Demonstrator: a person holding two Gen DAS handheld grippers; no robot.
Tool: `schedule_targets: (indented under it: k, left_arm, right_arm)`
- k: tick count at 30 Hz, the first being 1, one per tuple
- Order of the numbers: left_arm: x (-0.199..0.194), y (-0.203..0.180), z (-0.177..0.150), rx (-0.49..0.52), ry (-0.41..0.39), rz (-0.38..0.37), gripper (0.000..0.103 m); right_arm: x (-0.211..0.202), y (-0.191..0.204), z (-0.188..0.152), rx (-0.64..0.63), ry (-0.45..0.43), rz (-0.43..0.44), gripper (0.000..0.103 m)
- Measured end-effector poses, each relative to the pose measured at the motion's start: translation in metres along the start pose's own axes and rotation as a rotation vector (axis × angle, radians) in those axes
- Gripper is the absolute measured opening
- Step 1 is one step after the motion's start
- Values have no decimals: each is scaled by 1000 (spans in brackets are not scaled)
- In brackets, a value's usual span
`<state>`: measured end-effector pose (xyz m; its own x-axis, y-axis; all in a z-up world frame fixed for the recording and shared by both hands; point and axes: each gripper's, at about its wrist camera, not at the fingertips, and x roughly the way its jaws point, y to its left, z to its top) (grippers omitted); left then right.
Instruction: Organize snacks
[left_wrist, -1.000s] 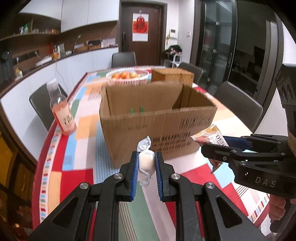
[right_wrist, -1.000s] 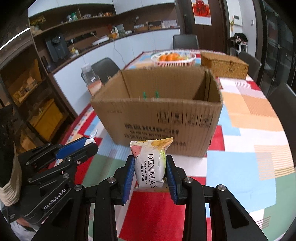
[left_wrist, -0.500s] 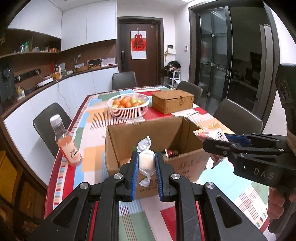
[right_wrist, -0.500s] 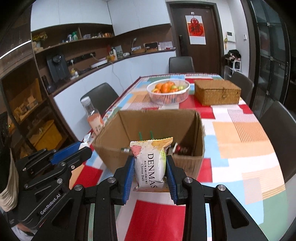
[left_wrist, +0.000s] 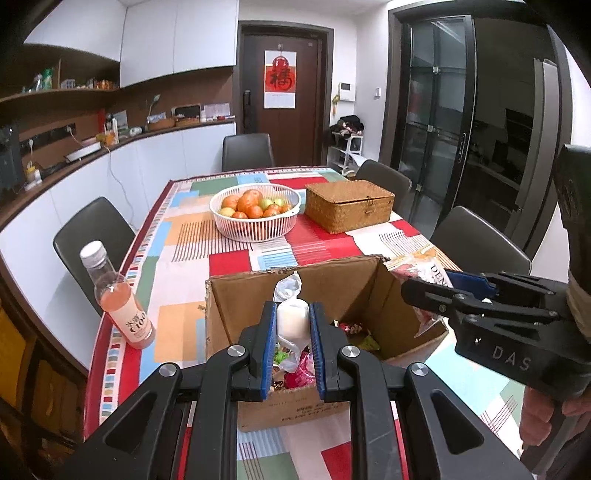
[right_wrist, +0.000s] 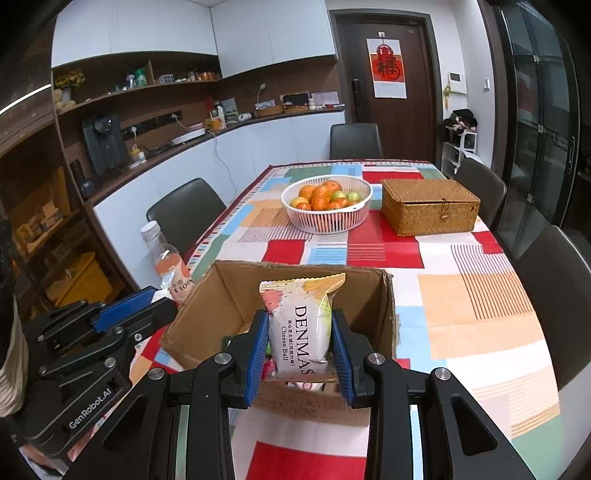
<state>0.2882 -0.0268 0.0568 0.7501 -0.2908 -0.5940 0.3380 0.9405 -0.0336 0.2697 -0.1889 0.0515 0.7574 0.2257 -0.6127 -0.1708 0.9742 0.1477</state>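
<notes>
An open cardboard box (left_wrist: 236, 317) (right_wrist: 207, 306) stands on the patchwork tablecloth, with several wrapped snacks (left_wrist: 351, 332) in its bottom. My left gripper (left_wrist: 291, 314) is shut on a small white wrapped candy (left_wrist: 292, 319) and hangs above the box's near wall. My right gripper (right_wrist: 298, 325) is shut on a white Denmas cheese ball packet (right_wrist: 301, 332), held over the box opening. In the left wrist view that packet (left_wrist: 424, 269) and the right gripper (left_wrist: 458, 291) show at the box's right corner. The left gripper (right_wrist: 122, 314) appears at the left of the right wrist view.
A bottle of pink drink (left_wrist: 122, 306) (right_wrist: 170, 266) stands left of the box near the table edge. Behind the box are a white basket of fruit (left_wrist: 255, 210) (right_wrist: 327, 206) and a lidded wicker box (left_wrist: 349, 205) (right_wrist: 430, 210). Dark chairs ring the table.
Both grippers rose and moved forward with their snacks, from in front of the box wall to above its opening; the box's inside has come into view.
</notes>
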Motion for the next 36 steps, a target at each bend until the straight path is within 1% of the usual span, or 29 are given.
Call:
schedule_targets:
  k: [6,8,12,14,15,18,20,21,23,26,28,31,34,36]
  left_arm:
    - [19,3,9,-3,36,20,19]
    - [23,6,11,-21,36,39,28]
    - [20,7,8,-22,31,66,29]
    - [15,5,5,-12,20,75,32]
    - [11,3,2,-4,15,88,34]
    - [1,0,-6,9,6,110,39]
    - [-10,-3,-14,11,-4,125,46]
    - [-15,-4,-17,13,-12,132,47]
    - [-26,-7,-25,15,-27,149,55]
    - [-43,-13,-37,19,-51,157,61]
    - [-56,-17,-45,32,-63,158,64]
    - [-75,-23,-57,34,-88,165,72]
    - [-93,-28,-68,37,-111,171,80]
    - [-103,-31,-75,44,-124,174,82]
  right_arm:
    - [22,-2,6,-6,47,-8,34]
    - [28,-4,8,-4,56,-13,34]
    - [37,-8,7,12,89,-15,38]
    - [35,-9,4,15,91,-21,43]
    - [32,-9,1,12,84,-28,45]
    - [22,-7,-5,0,66,-41,48]
    - [11,-6,-11,-2,52,-43,52]
    - [7,-6,-14,-2,44,-46,55]
    - [-7,-5,-21,-3,17,-65,59]
    - [-28,-2,-33,-9,-23,-95,65]
    - [-42,0,-42,-6,-49,-104,74]
    - [-62,4,-56,-8,-87,-105,82]
    - [-82,7,-69,-12,-120,-119,85]
    - [-93,10,-77,-15,-137,-129,86]
